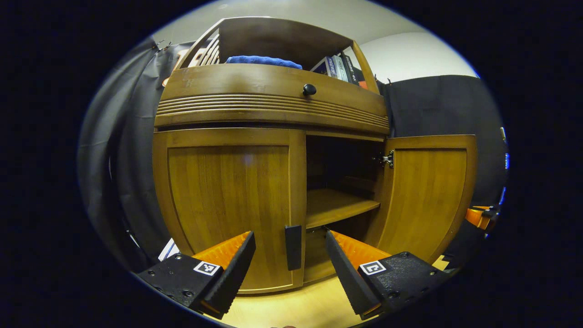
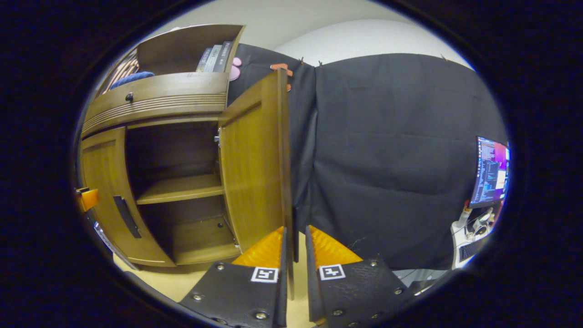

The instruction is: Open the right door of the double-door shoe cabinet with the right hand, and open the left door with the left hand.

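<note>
One of the two doors is already swung wide, so the task looks half done. Going from big to small, the shoe cabinet [image 1: 273, 114] stands on a pale floor against the black booth wall, with a drawer front across the top and books and a blue cloth above that. Its right door [image 2: 253, 168] stands out from the carcass, showing a shelf [image 2: 182, 187] and a dark hollow behind it. The left door [image 1: 227, 205] lies flush and shut.

The right gripper [image 2: 295, 241] has its fingers drawn close on the free edge of the right door, where a thin dark handle [image 2: 295, 234] sits in the narrow slot between them — I cannot tell whether both pads actually press.

The left gripper [image 1: 290, 248] is spread wide, just short of the left door's dark handle [image 1: 293, 247], which lines up between the fingers.

The step in hand, as I judge it, is the reach for that handle: ease forward, close on it, then pull in an arc about the hinge side.

There is open floor in front for the swing — the nearest edges to mind are the door's inner stile and the shelf lip just beside it.
</note>
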